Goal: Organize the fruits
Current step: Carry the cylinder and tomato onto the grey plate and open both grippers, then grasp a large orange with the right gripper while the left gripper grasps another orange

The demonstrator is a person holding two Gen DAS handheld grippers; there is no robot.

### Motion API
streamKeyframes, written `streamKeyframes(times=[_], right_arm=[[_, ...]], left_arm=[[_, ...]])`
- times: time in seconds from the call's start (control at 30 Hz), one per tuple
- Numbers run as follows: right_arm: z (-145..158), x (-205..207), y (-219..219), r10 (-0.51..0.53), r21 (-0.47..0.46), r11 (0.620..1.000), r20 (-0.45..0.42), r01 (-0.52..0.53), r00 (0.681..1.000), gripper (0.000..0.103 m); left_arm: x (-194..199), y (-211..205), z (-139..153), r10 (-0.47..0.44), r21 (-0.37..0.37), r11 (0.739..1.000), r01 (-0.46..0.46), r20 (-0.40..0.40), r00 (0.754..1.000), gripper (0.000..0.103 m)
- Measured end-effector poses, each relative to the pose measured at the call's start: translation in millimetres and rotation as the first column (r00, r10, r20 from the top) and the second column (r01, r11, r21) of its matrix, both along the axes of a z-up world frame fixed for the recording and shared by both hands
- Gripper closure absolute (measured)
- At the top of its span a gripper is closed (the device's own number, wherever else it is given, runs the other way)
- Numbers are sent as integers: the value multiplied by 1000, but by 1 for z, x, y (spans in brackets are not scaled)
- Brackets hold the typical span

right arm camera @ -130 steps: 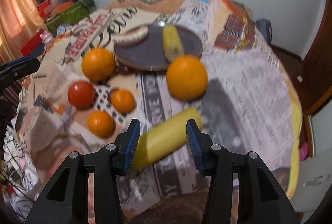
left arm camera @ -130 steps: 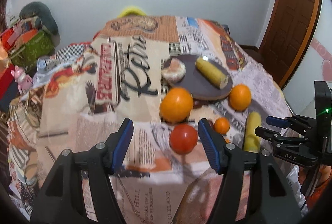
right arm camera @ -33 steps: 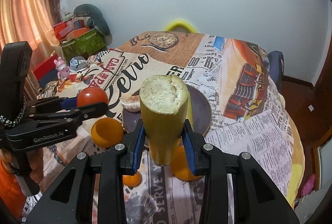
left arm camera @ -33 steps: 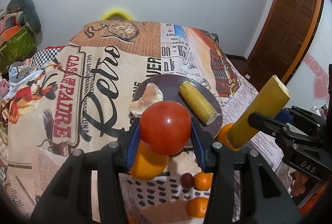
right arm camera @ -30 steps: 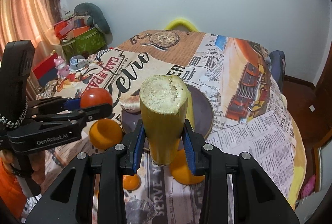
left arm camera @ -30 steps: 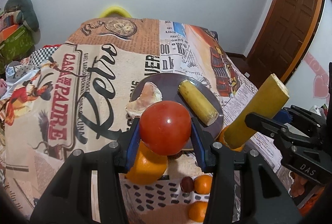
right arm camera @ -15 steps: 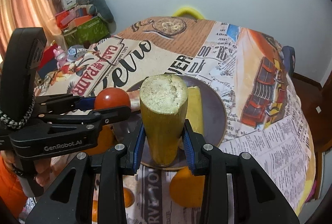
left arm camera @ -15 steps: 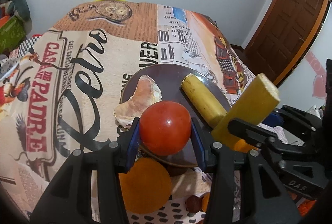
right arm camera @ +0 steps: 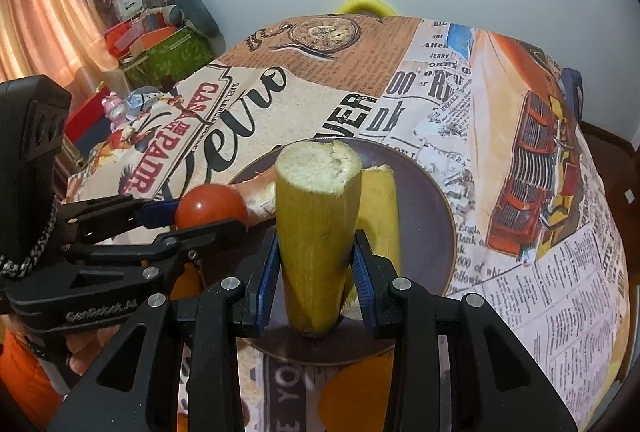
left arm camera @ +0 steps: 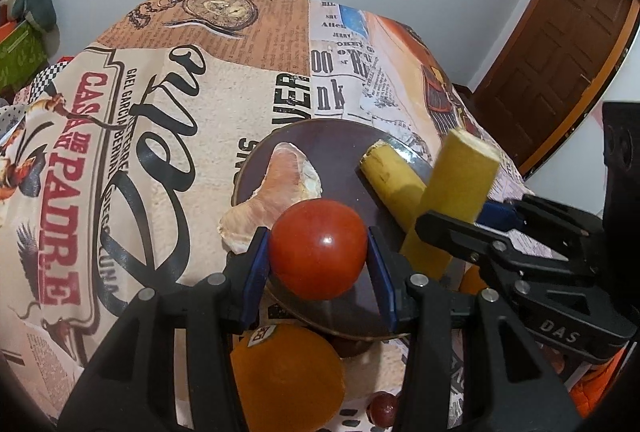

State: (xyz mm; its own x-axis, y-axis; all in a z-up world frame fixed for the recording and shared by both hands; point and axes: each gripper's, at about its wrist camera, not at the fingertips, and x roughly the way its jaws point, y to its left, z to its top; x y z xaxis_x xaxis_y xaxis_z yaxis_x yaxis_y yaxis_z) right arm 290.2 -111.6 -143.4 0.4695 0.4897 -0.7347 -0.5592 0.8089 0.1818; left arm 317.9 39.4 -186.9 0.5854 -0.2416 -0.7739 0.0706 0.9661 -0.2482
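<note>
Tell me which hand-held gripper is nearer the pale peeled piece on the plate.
Left. The left hand-held gripper, shut on the tomato, sits right beside the peeled piece. The right hand-held gripper, holding a yellow stalk, is over the plate's other side.

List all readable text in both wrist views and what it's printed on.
"DAS": black right tool body.
"GenRobot.AI": black left tool body, blurred.
"CASA DE PADRE": red letters on printed newspaper-style tablecloth.
"00", "nk", "VER": tablecloth headline fragments.
Fine newsprint and large orange's sticker: unreadable.
</note>
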Motion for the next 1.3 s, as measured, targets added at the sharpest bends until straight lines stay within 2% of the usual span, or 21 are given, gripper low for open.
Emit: streamKeyframes(times=[0.13, 0.3, 0.43, 0.6, 0.9, 1.07, 1.3], right_arm=[[1, 3, 3, -1, -24, 1000, 17, 2, 1000, 68], [0, 4, 2, -6, -26, 1000, 14, 6, 1000, 68], [2, 3, 0, -10, -33, 999, 31, 11, 999, 62], [8, -2, -1, -3, -35, 999, 52, 4, 999, 62], [23, -22, -14, -31, -43, 998, 87, 35, 996, 62], [32, -38, -27, -63, -30, 997, 96, 66, 993, 54], [36, -61, -43, -112, -32, 993, 116, 116, 987, 40]], left_arm=[[0, -2, 0, -3, 16, 1000, 3, 0, 1000, 57], [0, 1, 1, -1, -10, 1000, 1, -4, 1000, 56], [-3, 2, 7, 12, -4, 1000, -12, 16, 1000, 53], [-7, 3, 12, 21, 1, 1000, -21, 19, 1000, 53], [-29, 5, 32, 30, 45, 998, -33, 58, 998, 53], [-48, 4, 43, 33, 78, 996, -39, 75, 997, 52], [-76, 6, 47, 48, 123, 991, -57, 75, 996, 39]])
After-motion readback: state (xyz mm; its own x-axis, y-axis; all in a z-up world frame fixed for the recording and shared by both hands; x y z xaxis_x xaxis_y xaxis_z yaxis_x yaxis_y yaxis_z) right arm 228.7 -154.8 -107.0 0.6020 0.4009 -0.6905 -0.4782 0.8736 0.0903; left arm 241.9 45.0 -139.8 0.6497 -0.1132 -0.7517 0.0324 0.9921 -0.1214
